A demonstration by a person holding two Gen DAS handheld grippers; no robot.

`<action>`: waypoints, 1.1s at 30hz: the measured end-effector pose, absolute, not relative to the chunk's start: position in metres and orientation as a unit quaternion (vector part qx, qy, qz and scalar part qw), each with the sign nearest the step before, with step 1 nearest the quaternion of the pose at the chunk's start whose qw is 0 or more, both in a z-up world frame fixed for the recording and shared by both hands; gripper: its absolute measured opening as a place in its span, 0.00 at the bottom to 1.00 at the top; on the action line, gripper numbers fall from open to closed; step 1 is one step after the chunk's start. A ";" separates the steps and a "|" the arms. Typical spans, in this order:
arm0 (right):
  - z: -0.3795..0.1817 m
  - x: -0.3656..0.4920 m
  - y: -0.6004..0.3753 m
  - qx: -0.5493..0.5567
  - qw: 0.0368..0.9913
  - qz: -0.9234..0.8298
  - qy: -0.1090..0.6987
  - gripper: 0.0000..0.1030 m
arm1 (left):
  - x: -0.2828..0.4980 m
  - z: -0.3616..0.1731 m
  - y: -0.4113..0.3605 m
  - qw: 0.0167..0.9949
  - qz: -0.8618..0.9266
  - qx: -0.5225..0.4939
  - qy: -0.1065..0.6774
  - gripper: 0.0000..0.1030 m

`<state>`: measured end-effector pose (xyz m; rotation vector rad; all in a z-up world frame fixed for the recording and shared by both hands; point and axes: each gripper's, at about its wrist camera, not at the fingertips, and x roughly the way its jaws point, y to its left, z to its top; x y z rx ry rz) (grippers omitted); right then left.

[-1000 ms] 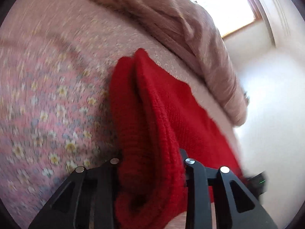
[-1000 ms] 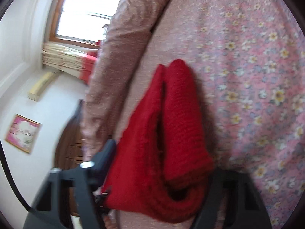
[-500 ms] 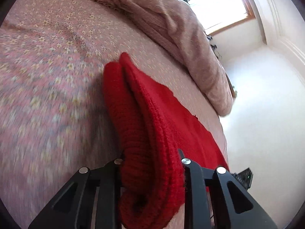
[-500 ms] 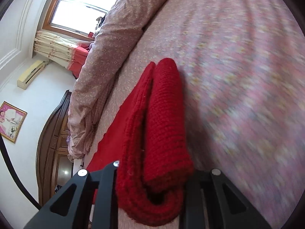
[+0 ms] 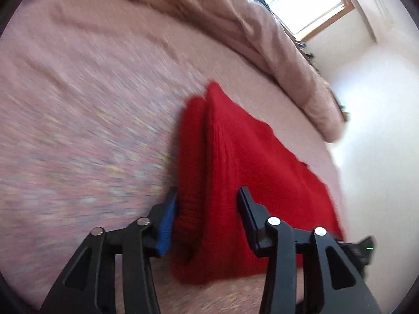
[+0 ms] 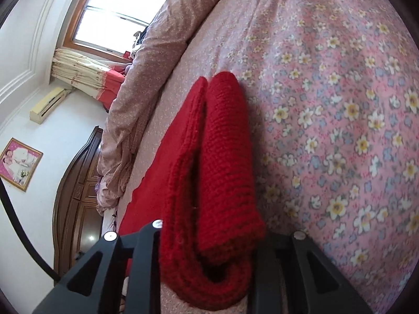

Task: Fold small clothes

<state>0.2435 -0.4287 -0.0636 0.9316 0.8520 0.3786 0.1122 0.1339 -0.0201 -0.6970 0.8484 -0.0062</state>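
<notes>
A red knitted garment (image 5: pixel 230 172) lies doubled over on the pink flowered bedsheet (image 5: pixel 86 120). In the left wrist view my left gripper (image 5: pixel 207 198) has its jaws spread, with the folded edge lying loose between them and small gaps at both blue pads. In the right wrist view the same red garment (image 6: pixel 222 172) is pinched as a thick fold between the jaws of my right gripper (image 6: pixel 209 238), which hide behind the wool.
A rumpled pink quilt (image 5: pixel 262 39) lies along the far side of the bed, also in the right wrist view (image 6: pixel 157 52). A window (image 6: pixel 117 18), a dark wooden wardrobe (image 6: pixel 76 198) and white walls stand beyond.
My left gripper's jaws have opened off the red fold and drawn back a little; the garment now rests on the sheet there. My right gripper still holds its fold.
</notes>
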 end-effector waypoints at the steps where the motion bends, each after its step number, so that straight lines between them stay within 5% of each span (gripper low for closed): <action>1: -0.064 0.243 -0.428 0.428 0.795 0.176 0.393 0.25 | 0.105 -0.011 0.133 0.863 0.005 -0.316 0.394 0.37; 6: -0.066 0.247 -0.425 0.440 0.790 0.174 0.390 0.26 | 0.086 0.041 0.093 0.903 -0.009 -0.248 0.350 0.37; 11: -0.071 0.241 -0.428 0.451 0.791 0.159 0.381 0.26 | 0.120 0.056 0.004 0.902 -0.074 -0.181 0.386 0.35; 12: -0.070 0.239 -0.428 0.446 0.795 0.154 0.380 0.27 | 0.134 0.053 -0.017 0.900 -0.075 -0.171 0.394 0.30; 13: -0.070 0.238 -0.427 0.443 0.797 0.152 0.381 0.27 | 0.142 0.050 -0.030 0.899 -0.075 -0.164 0.399 0.09; 14: -0.069 0.238 -0.426 0.442 0.797 0.150 0.382 0.27 | 0.152 0.044 -0.046 0.894 -0.082 -0.162 0.409 0.00; 21: -0.069 0.239 -0.425 0.446 0.794 0.157 0.383 0.27 | 0.175 -0.008 -0.082 0.869 -0.088 -0.152 0.463 0.00; 33: -0.057 0.242 -0.419 0.428 0.803 0.158 0.385 0.24 | 0.174 -0.020 -0.080 0.858 -0.084 -0.187 0.471 0.00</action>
